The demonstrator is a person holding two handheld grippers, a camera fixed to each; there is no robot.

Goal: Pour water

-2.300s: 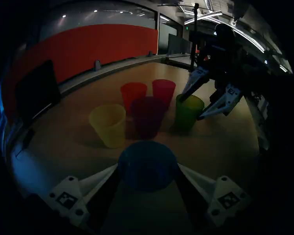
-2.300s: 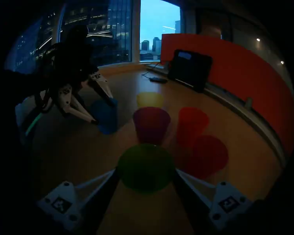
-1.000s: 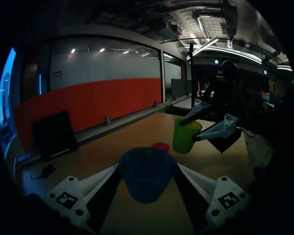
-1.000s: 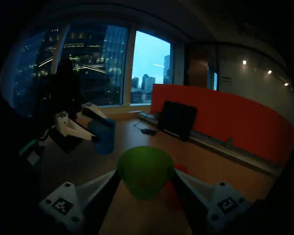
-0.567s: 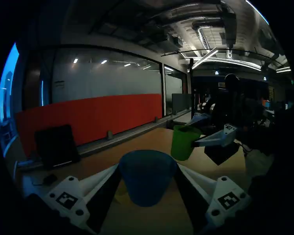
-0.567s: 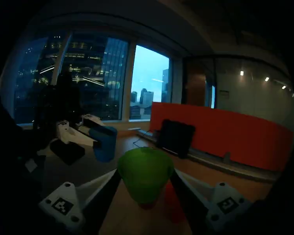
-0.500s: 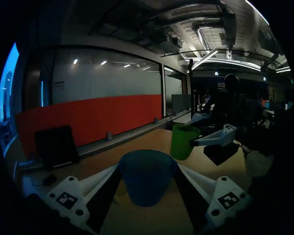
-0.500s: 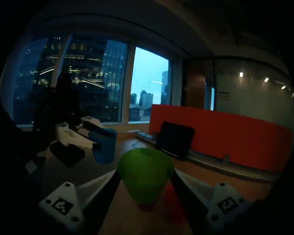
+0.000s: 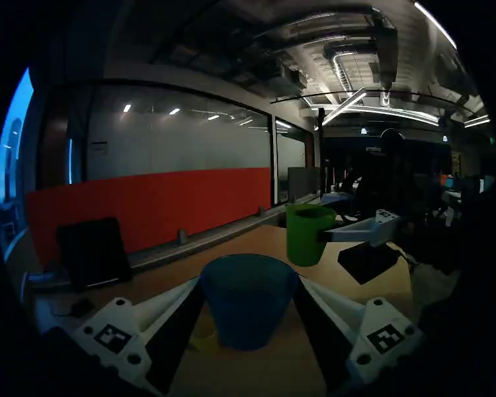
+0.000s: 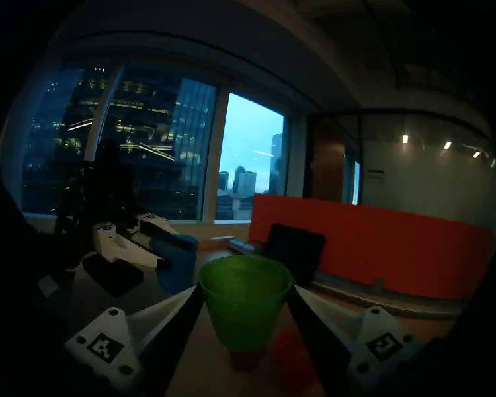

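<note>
the left gripper view looks along a glass wall (image 9: pixel 182 142) with an orange band (image 9: pixel 149 198) under ceiling strip lights (image 9: pixel 344 99). the right gripper view faces a tall window (image 10: pixel 248 165) with lit towers, the orange band at its right. the wooden tabletop (image 9: pixel 182 261) runs under both, its far edge meeting the wall, with bare wood open between the 2 tools. a black screen (image 9: pixel 92 255) stands at the frame's left. the left tool (image 9: pixel 249 286) grips the blue cup (image 9: pixel 249 304) upright at lower centre, both fingers pressed on its sides. the right tool (image 10: pixel 245 291) clamps the green cup (image 10: pixel 246 308) the same way; in the left gripper view that cup hangs right of centre, apart from the blue one. 2 reddish cups (image 10: pixel 291 360) show at the bottom of the right gripper view, beneath the green cup.
</note>
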